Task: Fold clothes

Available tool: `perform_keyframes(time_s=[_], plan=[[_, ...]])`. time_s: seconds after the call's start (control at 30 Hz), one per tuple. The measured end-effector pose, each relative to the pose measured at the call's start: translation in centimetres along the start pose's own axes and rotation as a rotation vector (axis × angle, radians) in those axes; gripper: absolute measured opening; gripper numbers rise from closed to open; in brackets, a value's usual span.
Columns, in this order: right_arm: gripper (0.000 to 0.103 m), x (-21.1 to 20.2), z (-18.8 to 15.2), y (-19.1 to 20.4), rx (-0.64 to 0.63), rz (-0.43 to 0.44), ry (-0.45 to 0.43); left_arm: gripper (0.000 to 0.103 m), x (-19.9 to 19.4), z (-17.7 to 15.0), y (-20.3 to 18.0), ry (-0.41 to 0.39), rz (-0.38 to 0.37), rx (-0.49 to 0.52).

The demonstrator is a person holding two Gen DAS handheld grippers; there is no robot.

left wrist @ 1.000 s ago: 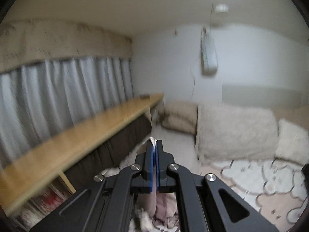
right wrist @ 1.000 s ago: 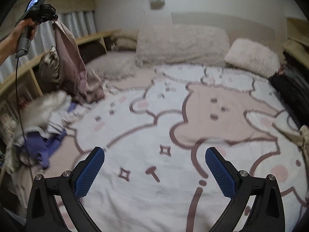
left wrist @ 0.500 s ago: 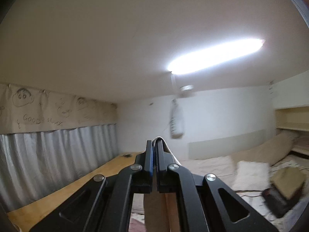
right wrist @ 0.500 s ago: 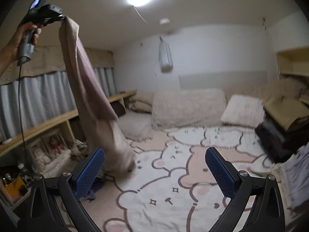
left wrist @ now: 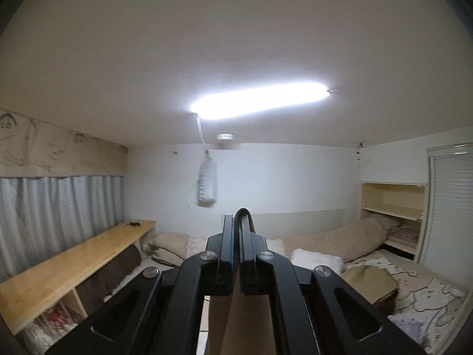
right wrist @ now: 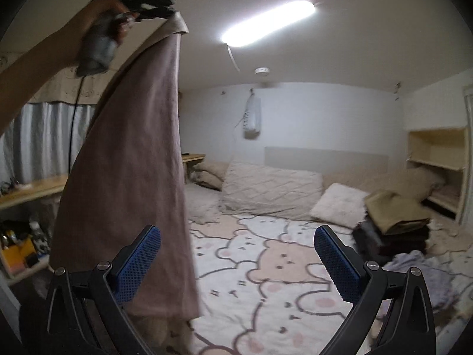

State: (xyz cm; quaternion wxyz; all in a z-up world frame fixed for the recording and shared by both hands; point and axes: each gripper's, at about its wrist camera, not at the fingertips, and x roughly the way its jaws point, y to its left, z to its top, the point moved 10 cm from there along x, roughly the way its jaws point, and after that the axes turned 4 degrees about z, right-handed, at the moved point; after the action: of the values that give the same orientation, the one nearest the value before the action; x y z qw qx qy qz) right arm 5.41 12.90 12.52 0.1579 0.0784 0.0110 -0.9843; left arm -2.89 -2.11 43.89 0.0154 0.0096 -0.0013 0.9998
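While the left gripper (left wrist: 236,230) points up toward the ceiling, we count two grippers, one lifted garment (right wrist: 130,162), one stack of folded clothes (right wrist: 396,227) and one loose lilac piece (right wrist: 414,266) on the bear-print blanket (right wrist: 266,266). We also see one long ceiling lamp (right wrist: 266,23), one wooden shelf (left wrist: 74,266) along the left wall under grey curtains (left wrist: 53,210), one white fluffy pillow (right wrist: 337,204) and one quilted cushion (right wrist: 272,189) at the far end of the bed.

Our left gripper has its two fingers pressed together on a fold of the pinkish-brown garment; in the left wrist view a loop of the cloth arches over the fingertips and the rest drops away beneath the fingers. In the right wrist view we see this same gripper (right wrist: 165,14) high at the upper left, held in our left hand (right wrist: 103,20), with the garment hanging straight down from it in one long panel.

Our right gripper (right wrist: 236,263) has its two blue pads (right wrist: 139,263) spread wide apart and grips nothing. The hanging garment falls just behind the left pad of that gripper, its lower hem reaching below the pad, while the right pad sits well apart from the cloth, over the blanket. The folded stack rests far to the right, near the cream shelving (right wrist: 437,159).
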Motion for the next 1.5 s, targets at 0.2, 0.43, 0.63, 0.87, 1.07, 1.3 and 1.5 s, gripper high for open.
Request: perform_keyframes(time_s=[0.2,0.43,0.63,0.87,1.07,1.3,1.5], plan=[[0.103,0.9,-2.8,-1.0,-0.065,-0.068,0.007,0.003,2.5,-0.4,-4.5,0.019,-0.09,0.046],[0.103,2.7,-5.8,-3.7,-0.155,-0.275,-0.033,0.003,7.3,-2.4,-7.8,0.078,-0.156,0.115],[0.103,5.1,-7.7,-1.4,-0.367,-0.349,-0.075,0.003,10.6,-4.6,-9.3,0.116,-0.189,0.146],[0.06,12.2,-9.4,-1.7,-0.354,-0.282,0.048,0.003,11.3,-7.6,-10.1,0.147,-0.247,0.18],[0.058,14.8,-6.3,-6.5,-0.045,-0.22,0.026,0.003,10.1,-10.8,-9.7,0.157,-0.298,0.253],[0.04,19.1,-5.8,-7.8,0.101,-0.053,0.081,0.003,8.2,-15.3,-7.4,0.2,-0.358,0.235],[0.014,21.3,-7.1,-5.3,0.138,0.098,0.154,0.003,7.4,-18.2,-4.3,0.226,-0.36,0.186]])
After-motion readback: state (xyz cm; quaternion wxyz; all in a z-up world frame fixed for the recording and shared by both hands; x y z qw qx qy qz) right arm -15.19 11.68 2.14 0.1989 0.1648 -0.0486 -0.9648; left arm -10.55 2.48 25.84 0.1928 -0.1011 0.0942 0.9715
